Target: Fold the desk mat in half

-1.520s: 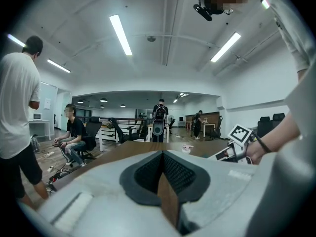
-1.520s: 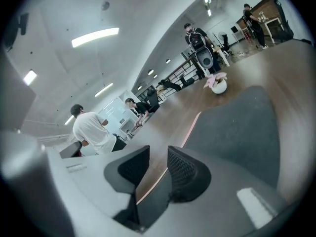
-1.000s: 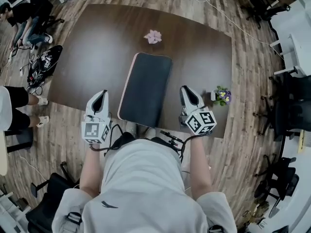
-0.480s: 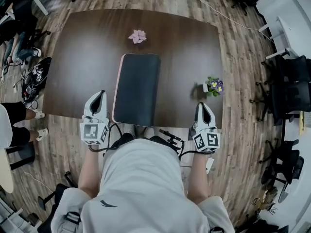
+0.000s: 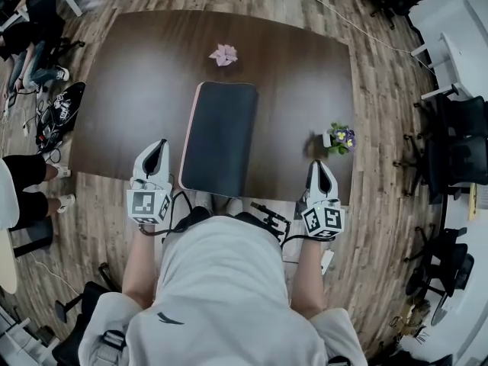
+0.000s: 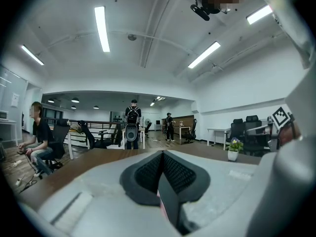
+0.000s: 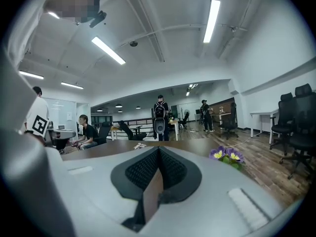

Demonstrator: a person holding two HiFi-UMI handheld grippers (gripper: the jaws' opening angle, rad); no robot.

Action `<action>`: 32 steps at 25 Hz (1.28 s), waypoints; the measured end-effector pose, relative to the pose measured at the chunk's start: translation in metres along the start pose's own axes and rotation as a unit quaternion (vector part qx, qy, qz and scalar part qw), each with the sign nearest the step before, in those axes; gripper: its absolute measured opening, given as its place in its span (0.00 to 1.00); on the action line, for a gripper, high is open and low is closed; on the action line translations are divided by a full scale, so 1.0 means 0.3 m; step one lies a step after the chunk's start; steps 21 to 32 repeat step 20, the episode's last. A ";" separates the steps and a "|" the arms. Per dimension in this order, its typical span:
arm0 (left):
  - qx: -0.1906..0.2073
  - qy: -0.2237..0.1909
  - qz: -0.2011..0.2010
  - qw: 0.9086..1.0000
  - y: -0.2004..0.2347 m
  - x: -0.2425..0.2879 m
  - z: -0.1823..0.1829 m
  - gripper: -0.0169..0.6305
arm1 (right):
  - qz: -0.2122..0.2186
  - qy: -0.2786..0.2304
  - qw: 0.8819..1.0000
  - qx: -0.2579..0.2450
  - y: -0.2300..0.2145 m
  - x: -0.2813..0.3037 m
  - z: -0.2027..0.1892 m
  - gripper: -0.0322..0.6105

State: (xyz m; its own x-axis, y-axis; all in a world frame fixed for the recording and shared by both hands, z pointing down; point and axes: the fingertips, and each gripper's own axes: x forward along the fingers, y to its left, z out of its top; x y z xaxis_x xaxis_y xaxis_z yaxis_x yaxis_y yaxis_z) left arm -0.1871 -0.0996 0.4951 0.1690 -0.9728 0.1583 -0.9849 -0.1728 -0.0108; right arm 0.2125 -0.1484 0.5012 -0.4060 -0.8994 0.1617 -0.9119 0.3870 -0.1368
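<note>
The desk mat lies folded on the dark brown table as a narrow dark strip with a pink edge showing along its left side. My left gripper hovers at the table's near edge, just left of the mat and apart from it, shut with nothing held. Well off to the right, near the table's front right corner, my right gripper is also shut and empty. In both gripper views the jaws meet with nothing between them, and the mat is out of sight.
A pink paper flower lies beyond the mat's far end. A small pot of purple flowers stands just ahead of my right gripper. People sit and stand at the left and far back; office chairs crowd the right.
My right gripper has moved away from the mat's right edge, rightward and back to the table's near edge. The left gripper has stayed put.
</note>
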 end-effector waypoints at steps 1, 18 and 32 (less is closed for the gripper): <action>0.000 0.001 0.001 1.000 0.003 -0.005 -0.003 0.04 | -0.002 0.001 1.000 0.001 -0.001 0.000 -0.002 0.05; -0.003 0.005 0.007 1.000 0.011 -0.020 -0.015 0.04 | 0.000 0.005 1.000 0.012 0.005 0.017 -0.014 0.05; -0.004 0.004 0.007 1.000 0.009 -0.021 -0.017 0.04 | -0.001 0.006 1.000 0.013 0.004 0.014 -0.017 0.05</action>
